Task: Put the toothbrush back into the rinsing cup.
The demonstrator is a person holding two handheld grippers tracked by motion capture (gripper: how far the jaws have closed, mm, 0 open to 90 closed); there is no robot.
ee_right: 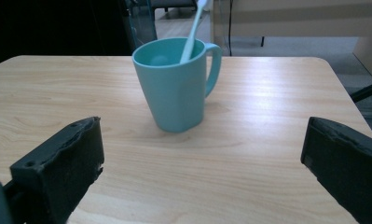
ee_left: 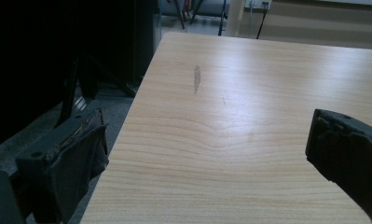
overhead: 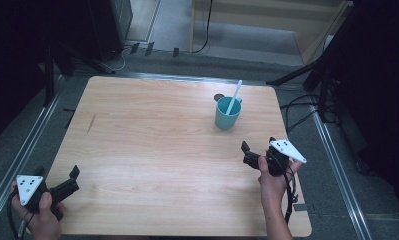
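A teal mug (overhead: pixel 227 115) stands upright on the wooden table (overhead: pixel 157 150) at the far right, with a pale handle (overhead: pixel 234 96) leaning out of it. My right gripper (overhead: pixel 259 144) is a short way in front of the mug, open, with nothing between its jaws. In the right gripper view the mug (ee_right: pixel 174 91) stands beyond my open right gripper (ee_right: pixel 202 158), its ear turned right, the pale handle (ee_right: pixel 193 30) rising from it. My left gripper (overhead: pixel 57 172) rests at the table's near left corner, open and empty. The left gripper view has my left gripper (ee_left: pixel 204 154) over bare wood.
A small dark round spot (overhead: pixel 218 96) lies just behind the mug. A dark streak (overhead: pixel 91 123) marks the table's left part. Black stand legs (overhead: pixel 297 75) and cables (overhead: pixel 299 107) lie on the floor at the right, and metal rails (overhead: pixel 24 150) run along both sides.
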